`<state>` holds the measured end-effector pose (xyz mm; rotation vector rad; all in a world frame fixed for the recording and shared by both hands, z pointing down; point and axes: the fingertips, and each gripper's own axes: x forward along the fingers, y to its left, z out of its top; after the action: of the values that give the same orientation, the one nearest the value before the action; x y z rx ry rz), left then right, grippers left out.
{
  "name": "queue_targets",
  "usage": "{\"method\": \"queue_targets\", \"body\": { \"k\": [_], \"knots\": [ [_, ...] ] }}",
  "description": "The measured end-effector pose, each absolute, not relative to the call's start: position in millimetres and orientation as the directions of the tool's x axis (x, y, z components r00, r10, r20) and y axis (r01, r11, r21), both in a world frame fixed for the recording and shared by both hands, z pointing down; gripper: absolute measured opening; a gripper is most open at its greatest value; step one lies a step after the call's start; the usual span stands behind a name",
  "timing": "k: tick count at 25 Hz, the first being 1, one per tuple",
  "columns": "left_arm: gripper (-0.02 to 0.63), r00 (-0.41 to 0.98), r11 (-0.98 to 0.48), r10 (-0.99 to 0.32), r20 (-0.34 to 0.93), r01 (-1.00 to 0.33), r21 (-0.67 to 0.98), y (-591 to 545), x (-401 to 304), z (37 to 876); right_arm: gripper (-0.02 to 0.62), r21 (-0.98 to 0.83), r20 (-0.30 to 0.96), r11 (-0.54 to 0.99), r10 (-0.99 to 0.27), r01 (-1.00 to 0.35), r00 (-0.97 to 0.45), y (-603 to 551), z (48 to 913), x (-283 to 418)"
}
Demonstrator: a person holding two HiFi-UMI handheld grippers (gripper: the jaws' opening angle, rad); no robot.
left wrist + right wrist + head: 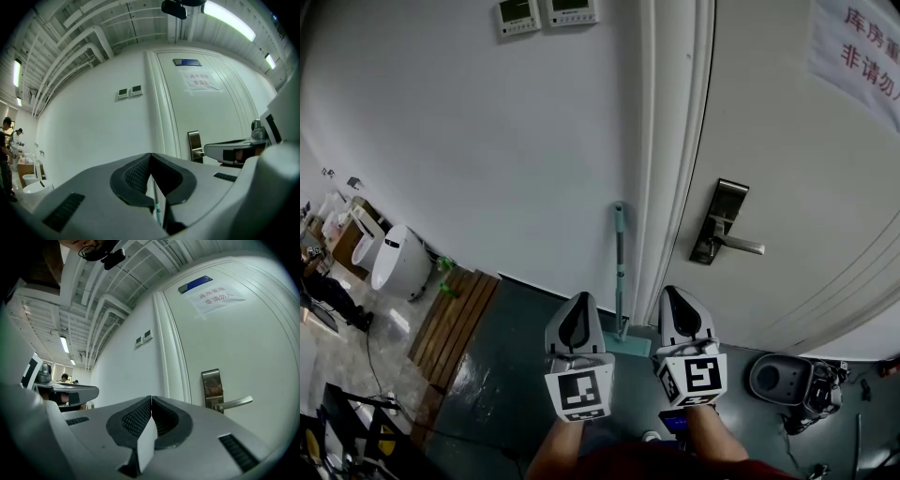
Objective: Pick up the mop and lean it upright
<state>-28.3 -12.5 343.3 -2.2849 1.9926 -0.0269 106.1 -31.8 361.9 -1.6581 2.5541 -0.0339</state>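
Teal mop leans upright ahead, between left gripper and right gripper (jaws of both closed, empty).

Cool glow from ceiling strips, fisheye-warped edges

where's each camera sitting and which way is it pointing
Head view: on the person's head, looking steeply down at the mop leaning by the door; left gripper, right gripper and forearms show.
Left gripper view: rides the left gripper, facing wall and door; its shut jaws show.
Right gripper view: rides the right gripper, facing the door; its shut jaws show.
Shared: all three show the door handle.
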Motion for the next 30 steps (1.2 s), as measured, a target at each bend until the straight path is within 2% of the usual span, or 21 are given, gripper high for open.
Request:
{"method": "queue_targets", "body": {
  "k": [14, 30],
  "knots": [
    [0.015, 0.195, -0.190, -0.977, -0.081, -0.980, -0.063, -99.3, -109.4, 337.0, 0.017, -0.053, -0.061, 0.302, -0.952, -0.952, -0.298, -110.2, 358.7, 32.0],
    [0.015, 0.176, -0.170, -0.980, -0.095, -0.983, -0.068, -173.7, -77.4, 340.7, 0.017, -0.055, -0.070, 0.338, -0.940, -0.940, -0.334, -187.9, 365.3, 48.5]
  ]
}}
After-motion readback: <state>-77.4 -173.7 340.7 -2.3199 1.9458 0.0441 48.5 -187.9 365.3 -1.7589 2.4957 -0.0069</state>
